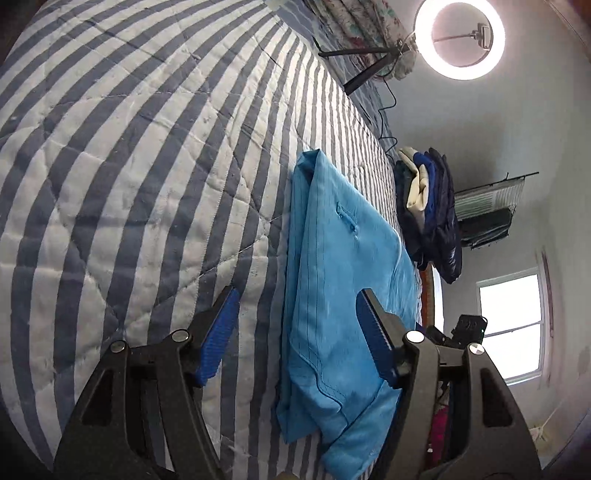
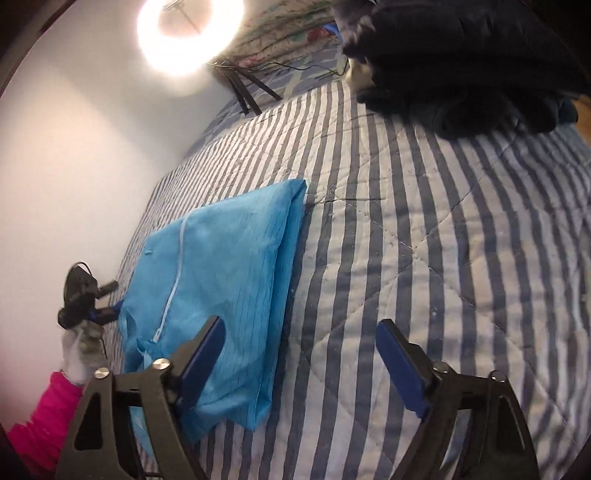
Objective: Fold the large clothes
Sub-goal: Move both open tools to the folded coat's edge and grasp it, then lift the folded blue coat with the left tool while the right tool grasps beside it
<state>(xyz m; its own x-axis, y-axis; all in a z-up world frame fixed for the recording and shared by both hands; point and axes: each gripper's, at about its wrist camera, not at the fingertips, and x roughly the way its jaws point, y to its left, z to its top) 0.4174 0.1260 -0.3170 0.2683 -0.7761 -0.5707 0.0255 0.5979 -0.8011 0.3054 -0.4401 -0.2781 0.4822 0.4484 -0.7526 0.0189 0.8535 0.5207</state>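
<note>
Both hand-held grippers, left [image 1: 297, 314] and right [image 2: 301, 345], are held open and empty. A folded blue garment [image 1: 332, 277] is laid flat on the striped bed [image 1: 147, 166], partly beneath each.

We saw a striped quilt [image 1: 147, 166] in blue-grey and white, stitched in diagonal lines, spread across the bed. At its far end a lit ring light [image 1: 459, 38] stood on a black tripod [image 2: 245, 92], a dark cable trailing from it over the cover. Behind it lay a floral fabric [image 1: 354, 22]. We also noted a bright window [image 1: 513, 325] in the pale wall [image 1: 480, 122] and a wire rack [image 1: 487, 210] mounted higher up on that wall.
</note>
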